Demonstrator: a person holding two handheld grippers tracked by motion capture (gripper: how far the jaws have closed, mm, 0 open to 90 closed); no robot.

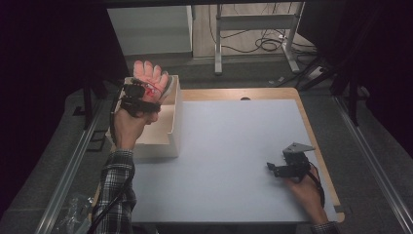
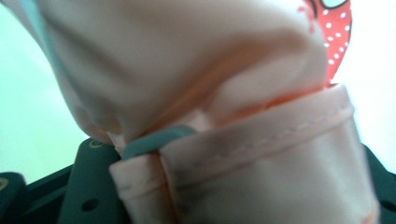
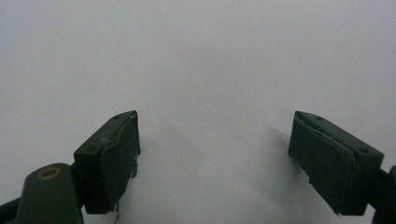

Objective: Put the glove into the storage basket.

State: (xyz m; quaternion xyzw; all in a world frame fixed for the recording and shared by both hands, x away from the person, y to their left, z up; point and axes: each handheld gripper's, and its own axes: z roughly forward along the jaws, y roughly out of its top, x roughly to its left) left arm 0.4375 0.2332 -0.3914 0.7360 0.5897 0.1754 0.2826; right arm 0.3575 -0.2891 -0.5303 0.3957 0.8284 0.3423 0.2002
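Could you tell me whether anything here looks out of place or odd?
Nothing looks spilled or broken. The pink glove is clamped in the left gripper, fingers up, above the white box at the table's left edge. The right gripper rests open and empty on the table.

Table: a big white table (image 1: 234, 161) with a wood edge is sitting here.
On it: a white box (image 1: 171, 141) is sitting at the left.

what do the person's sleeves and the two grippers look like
Both sleeves are dark-and-white plaid; the left sleeve shows far more of it than the right sleeve. The left gripper is black, with a black cable trailing along the forearm. The right gripper is black with a grey three-cornered plate on top, a black cable, and blocky dark jaws.
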